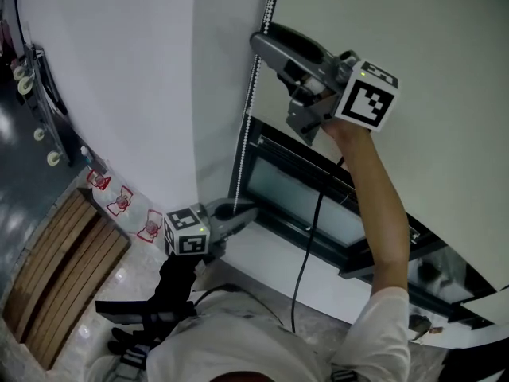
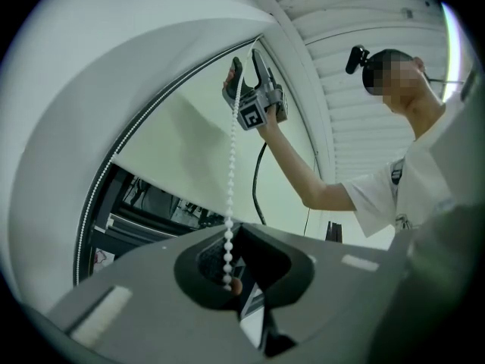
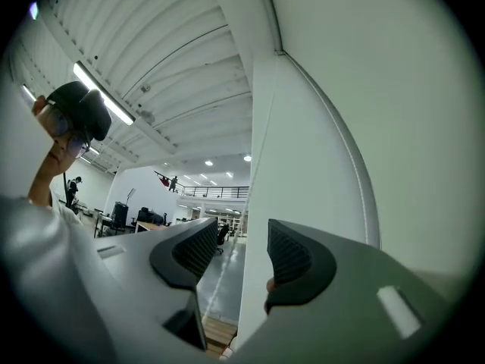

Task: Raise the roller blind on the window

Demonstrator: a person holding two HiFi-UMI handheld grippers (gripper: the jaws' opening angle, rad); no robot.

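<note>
The head view alone showed both tools at once: the right gripper [image 1: 266,40] raised in the upper middle of the frame, against the bead chain [image 1: 253,94], and the left gripper [image 1: 238,211] lower down at the centre, by the dark window frame [image 1: 270,153]. The roller blind [image 1: 445,38] filled the upper right as a pale sheet, with a strip of glass below its lower edge. Wooden boards [image 1: 56,277] lay at the lower left.

The left gripper view gave what the head view could not: the chain dropped from the upper middle straight into that claw, whose jaws were closed together on it at the bottom of the frame. It also showed the other claw from the front, high in the frame, with the chain passing between its two fingers, and the person's arm reaching up to it.

The right gripper view settled that claw's own state: the jaws stood wide apart and neither pad pressed on anything. Only a faint pale line, too blurred to name with certainty, ran through the gap. Behind the jaws lay a lit hall on the left and the blind on the right.
</note>
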